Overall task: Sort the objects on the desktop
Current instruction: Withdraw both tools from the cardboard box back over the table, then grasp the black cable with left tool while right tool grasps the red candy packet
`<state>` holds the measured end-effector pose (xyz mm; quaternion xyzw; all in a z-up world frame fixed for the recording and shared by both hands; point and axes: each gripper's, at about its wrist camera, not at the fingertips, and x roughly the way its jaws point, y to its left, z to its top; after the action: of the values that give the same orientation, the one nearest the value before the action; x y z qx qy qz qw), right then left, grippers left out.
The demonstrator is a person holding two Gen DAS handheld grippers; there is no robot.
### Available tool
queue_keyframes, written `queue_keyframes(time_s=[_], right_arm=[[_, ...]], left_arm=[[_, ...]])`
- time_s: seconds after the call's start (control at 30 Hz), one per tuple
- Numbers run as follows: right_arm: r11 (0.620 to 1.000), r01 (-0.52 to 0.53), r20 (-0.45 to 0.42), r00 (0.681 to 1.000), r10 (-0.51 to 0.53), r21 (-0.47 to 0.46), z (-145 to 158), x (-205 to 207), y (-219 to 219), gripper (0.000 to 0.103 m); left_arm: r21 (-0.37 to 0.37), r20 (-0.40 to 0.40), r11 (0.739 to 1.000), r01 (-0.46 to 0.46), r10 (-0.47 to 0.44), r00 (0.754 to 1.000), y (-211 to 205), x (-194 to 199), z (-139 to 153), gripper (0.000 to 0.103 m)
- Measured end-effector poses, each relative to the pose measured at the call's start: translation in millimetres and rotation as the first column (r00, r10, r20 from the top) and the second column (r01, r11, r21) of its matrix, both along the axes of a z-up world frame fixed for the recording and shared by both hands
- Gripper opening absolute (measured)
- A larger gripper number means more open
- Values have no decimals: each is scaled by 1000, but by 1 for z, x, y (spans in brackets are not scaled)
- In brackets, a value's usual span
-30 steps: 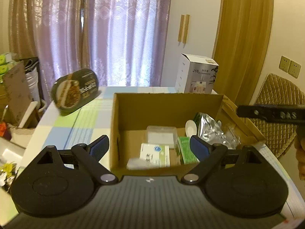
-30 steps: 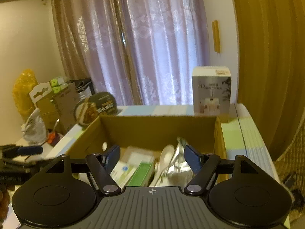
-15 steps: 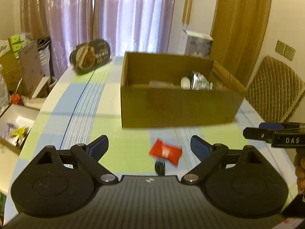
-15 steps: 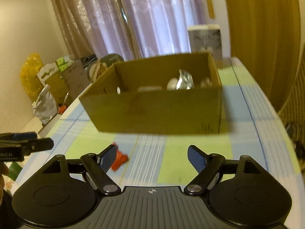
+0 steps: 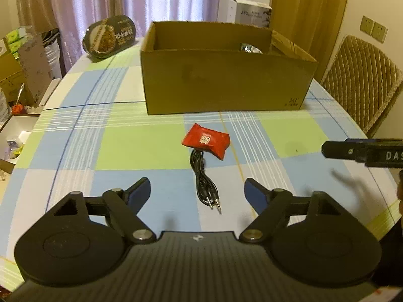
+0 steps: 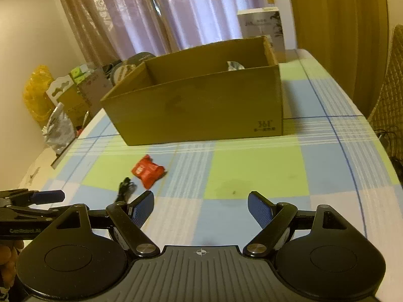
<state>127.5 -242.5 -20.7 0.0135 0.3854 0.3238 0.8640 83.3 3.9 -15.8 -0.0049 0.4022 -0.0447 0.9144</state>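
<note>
A red snack packet (image 5: 206,141) lies on the checked tablecloth in front of the cardboard box (image 5: 221,85). A coiled black audio cable (image 5: 205,181) with two jack plugs lies just nearer, touching the packet's edge. My left gripper (image 5: 197,188) hovers open, low over the cable's plug end, holding nothing. In the right wrist view the packet (image 6: 148,171) and the cable (image 6: 126,187) sit to the left, ahead of my open, empty right gripper (image 6: 200,202). The box (image 6: 201,105) shows a silver foil bag (image 6: 234,66) inside; its other contents are hidden.
A dark oval food tin (image 5: 109,36) leans at the table's far left. A white product box (image 5: 249,12) stands behind the cardboard box. A quilted chair (image 5: 360,85) is at the right edge. Clutter and cartons (image 6: 63,100) crowd the floor to the left.
Both grippers have pulled back from above the box and dropped low over the table. The box interior has gone out of sight; the red packet and cable have come into view.
</note>
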Motion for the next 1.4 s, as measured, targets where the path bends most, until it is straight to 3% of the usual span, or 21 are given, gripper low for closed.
queue_keyframes(time_s=[0.23, 0.4, 0.83, 0.93, 1.0, 1.4], right_arm=[[999, -16, -8, 1000, 16, -28, -8, 11, 6, 79], [999, -35, -25, 999, 34, -40, -17, 17, 16, 79], [994, -73, -37, 997, 70, -84, -28, 29, 40, 79], [993, -77, -36, 997, 74, -92, -29, 32, 45, 79], [992, -82, -35, 996, 79, -99, -30, 33, 49, 79], [971, -194, -10, 981, 195, -136, -35, 36, 96, 79]], left_arm=[[3, -39, 1000, 14, -13, 999, -3, 17, -19, 65], [7, -63, 999, 32, -31, 998, -4, 30, -29, 47], [-12, -81, 999, 51, -52, 995, -2, 55, -48, 35], [-23, -94, 998, 57, -59, 994, 0, 60, -52, 27], [-27, -102, 998, 64, -67, 993, 0, 62, -54, 17], [-10, -88, 1000, 23, -24, 996, 33, 69, -51, 13]])
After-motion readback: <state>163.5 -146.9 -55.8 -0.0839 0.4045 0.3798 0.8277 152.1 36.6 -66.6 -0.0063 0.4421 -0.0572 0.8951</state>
